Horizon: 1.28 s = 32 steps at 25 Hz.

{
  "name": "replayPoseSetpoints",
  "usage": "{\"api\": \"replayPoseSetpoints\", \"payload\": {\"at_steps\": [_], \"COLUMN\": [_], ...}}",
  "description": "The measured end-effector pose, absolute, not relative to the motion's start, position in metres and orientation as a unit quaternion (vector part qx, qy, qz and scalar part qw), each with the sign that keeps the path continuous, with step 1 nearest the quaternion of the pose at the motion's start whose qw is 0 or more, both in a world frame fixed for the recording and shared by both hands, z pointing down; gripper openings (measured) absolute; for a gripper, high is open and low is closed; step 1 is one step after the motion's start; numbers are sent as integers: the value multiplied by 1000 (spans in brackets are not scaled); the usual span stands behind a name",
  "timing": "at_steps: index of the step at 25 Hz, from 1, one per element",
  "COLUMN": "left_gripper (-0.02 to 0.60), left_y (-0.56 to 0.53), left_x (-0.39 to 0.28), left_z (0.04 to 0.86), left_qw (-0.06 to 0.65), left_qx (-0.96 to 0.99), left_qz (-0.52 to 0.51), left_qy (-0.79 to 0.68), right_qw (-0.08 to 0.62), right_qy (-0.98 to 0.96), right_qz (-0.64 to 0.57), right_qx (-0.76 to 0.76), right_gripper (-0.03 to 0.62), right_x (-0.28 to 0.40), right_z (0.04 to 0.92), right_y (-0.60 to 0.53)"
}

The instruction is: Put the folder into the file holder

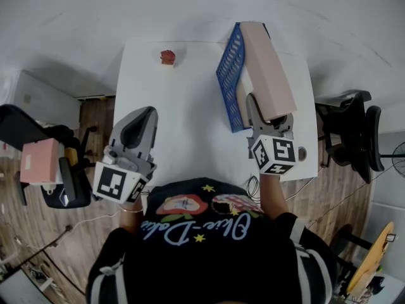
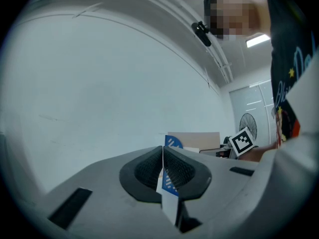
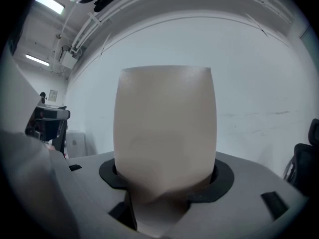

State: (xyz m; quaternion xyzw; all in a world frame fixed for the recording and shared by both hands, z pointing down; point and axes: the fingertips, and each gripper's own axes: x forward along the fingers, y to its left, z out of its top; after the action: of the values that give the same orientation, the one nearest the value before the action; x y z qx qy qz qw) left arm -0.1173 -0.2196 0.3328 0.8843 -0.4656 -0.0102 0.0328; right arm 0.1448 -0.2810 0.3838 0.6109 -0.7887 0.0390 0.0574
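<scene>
A beige folder [image 1: 269,68] tilts over the right side of the white table [image 1: 183,119], leaning against a blue perforated file holder [image 1: 229,75]. My right gripper [image 1: 269,116] is shut on the folder's near end. In the right gripper view the folder [image 3: 164,128] fills the space between the jaws of the right gripper [image 3: 167,183]. My left gripper [image 1: 142,122] hovers at the table's left front edge, shut and empty. In the left gripper view its jaws meet at the left gripper [image 2: 163,171], with the file holder [image 2: 173,143] and the folder [image 2: 199,139] beyond.
A small red object [image 1: 168,57] sits near the table's far edge. A chair [image 1: 57,163] carrying a pink box [image 1: 39,160] stands left of the table, and a black office chair [image 1: 354,132] stands to its right.
</scene>
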Motion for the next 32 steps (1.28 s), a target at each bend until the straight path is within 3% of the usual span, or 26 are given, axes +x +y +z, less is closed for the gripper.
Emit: {"api": "replayPoseSetpoints", "payload": {"at_steps": [27,28,30,32], "left_gripper": [5,5,5,5], "left_y": [-212,-212,-212,-211], "left_x": [-59,-56,-52,-49], "left_z": [345,346,346,345], "left_qw": [39,40,40,38], "left_qx": [934,936,937,939], "left_qz": [11,11,10,12], "left_qy": [-354,-351,-346,-343], "right_qw": [44,46,50,46], "right_qy": [-760,-758,-751,-747], "right_qz": [79,77,65,55], "right_qx": [643,646,655,661], "right_gripper": [287,269,148,73], "right_x": [172,174,179,182], "right_z": [368,366,362,356], "right_y": [-193,-191,-187,-183]}}
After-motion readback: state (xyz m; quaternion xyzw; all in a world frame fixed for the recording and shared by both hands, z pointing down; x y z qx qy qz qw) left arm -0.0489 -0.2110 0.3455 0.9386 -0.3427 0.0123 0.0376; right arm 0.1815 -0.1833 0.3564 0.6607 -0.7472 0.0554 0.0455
